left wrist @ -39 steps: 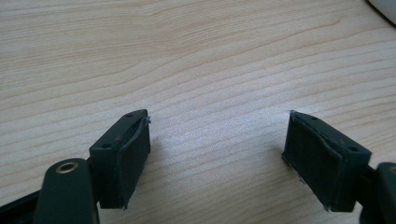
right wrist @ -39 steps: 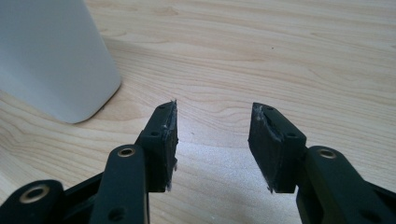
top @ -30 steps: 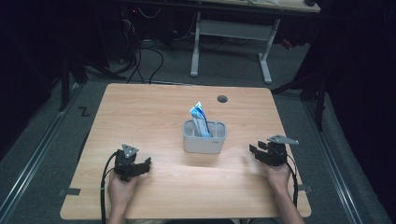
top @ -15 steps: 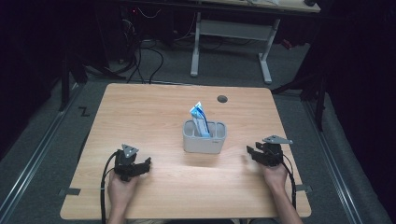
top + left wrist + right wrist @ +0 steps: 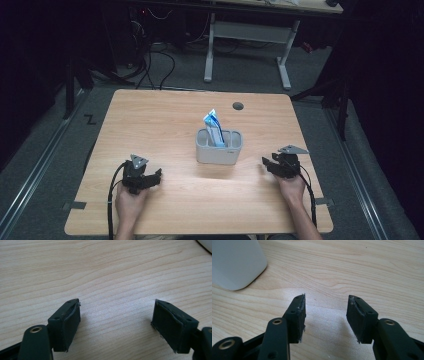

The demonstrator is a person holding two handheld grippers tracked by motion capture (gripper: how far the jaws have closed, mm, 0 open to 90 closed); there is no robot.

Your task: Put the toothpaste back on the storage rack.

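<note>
Scene: we see a wooden table with a grey holder standing near its middle, split into compartments.
Tube: a blue and white tube stands tilted in the holder's left compartment, its crimped end poking above the rim.
Left gripper: our left gripper rests at the near left of the table, jaws spread wide, nothing between them; its own view shows bare wood between the pads.
Right gripper: our right gripper sits just right of the holder, released and holding nothing, its jaws having just been opening; the holder's corner shows at the far left of its view.
Handling, tube: we judge it light, soft and squashy, with a slick skin; a firm pinch could squeeze paste out.
Where to grip: we would take the flat crimped end above the rim, across its thin faces.
Handling, holder: likely rigid plastic, light enough to tip or slide if the tube drags on it.
</note>
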